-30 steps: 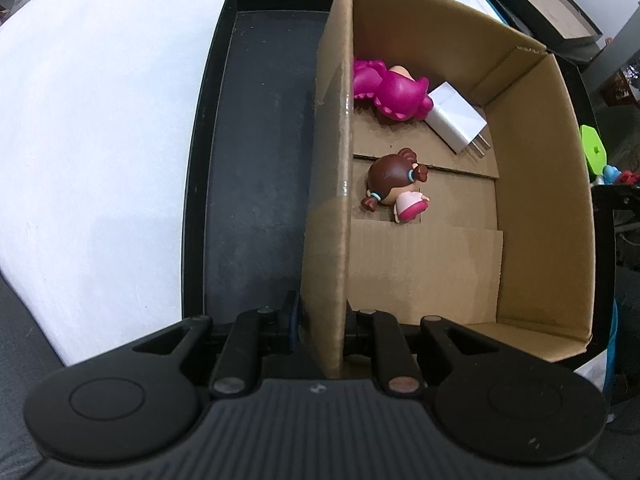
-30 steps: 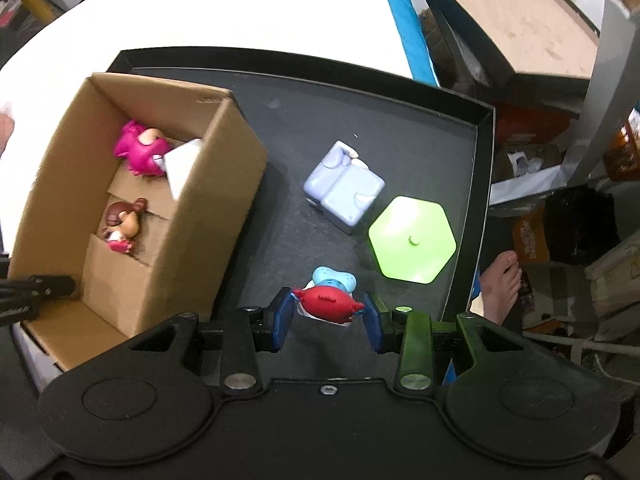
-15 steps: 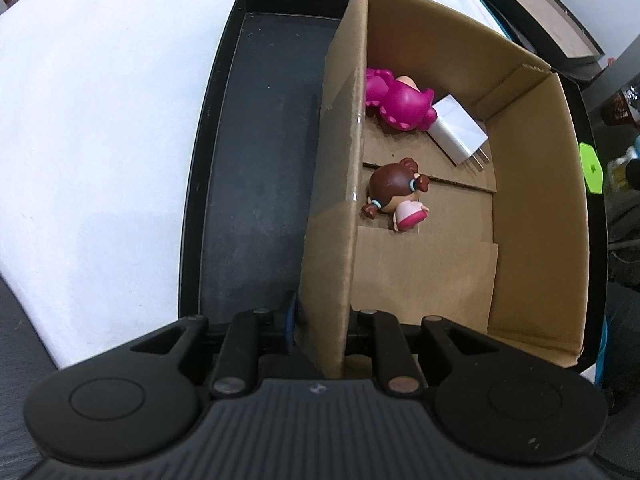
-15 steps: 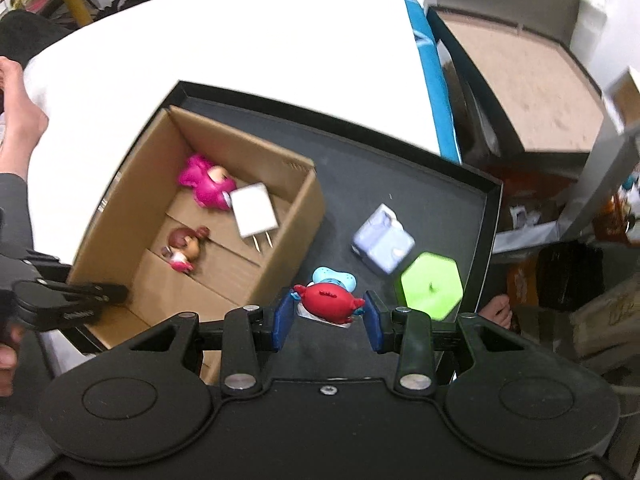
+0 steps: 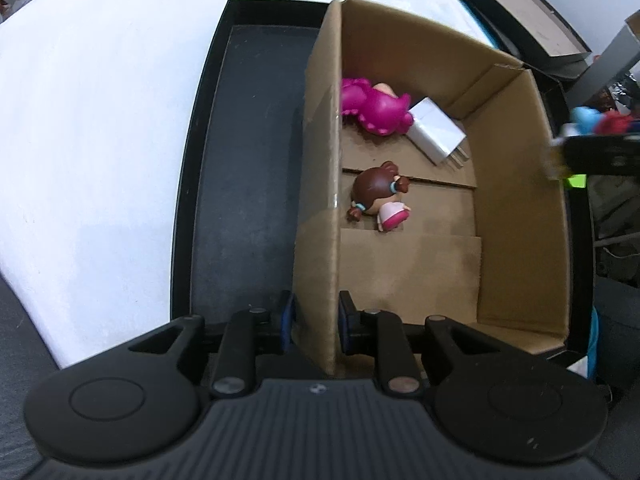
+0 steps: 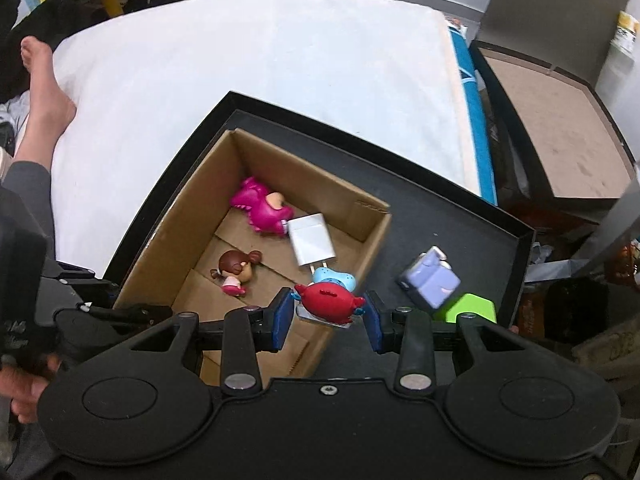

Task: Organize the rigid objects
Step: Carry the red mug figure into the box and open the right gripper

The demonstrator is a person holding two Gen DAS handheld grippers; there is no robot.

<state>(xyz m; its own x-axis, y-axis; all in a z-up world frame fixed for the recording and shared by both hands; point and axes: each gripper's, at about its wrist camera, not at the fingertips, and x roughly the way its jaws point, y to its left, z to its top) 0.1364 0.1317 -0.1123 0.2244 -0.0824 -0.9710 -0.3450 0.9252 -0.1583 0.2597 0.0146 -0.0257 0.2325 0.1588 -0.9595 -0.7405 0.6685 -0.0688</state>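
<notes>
Two handheld grippers work at an open brown cardboard box (image 6: 176,240) standing in a shallow black rectangular tray (image 6: 480,236) on a white cloth-covered surface (image 6: 280,72); left gripper (image 5: 315,320), seen in its own wrist view, has its blue-padded jaws clamped on the near end of the box's left wall, one pad outside the wall and one inside; in the right wrist view the same gripper appears at the box's near left corner, with the person's hand (image 6: 20,384) on its handle. Right gripper (image 6: 327,316) holds a small red-and-blue crab-like toy figure (image 6: 330,298) between its blue pads, jaws closed on the toy's sides; the toy hangs in the air over the box's right wall, above the rim and not yet inside; in the left wrist view it shows blurred at the right edge (image 5: 596,120). Three items lie on the box floor: a magenta plush-like figurine (image 5: 376,110) in the far left corner; a white plug-in charger block (image 5: 438,132) touching it, prongs pointing toward the near side; a brown-haired doll in pink (image 5: 380,200) lying on its side near the left wall, apart from the other two. On the tray to the right of the box rest a lavender cube-shaped toy (image 6: 430,282) and, just beside it, a lime-green hexagonal piece (image 6: 474,308), partly hidden behind the right gripper's finger.
</notes>
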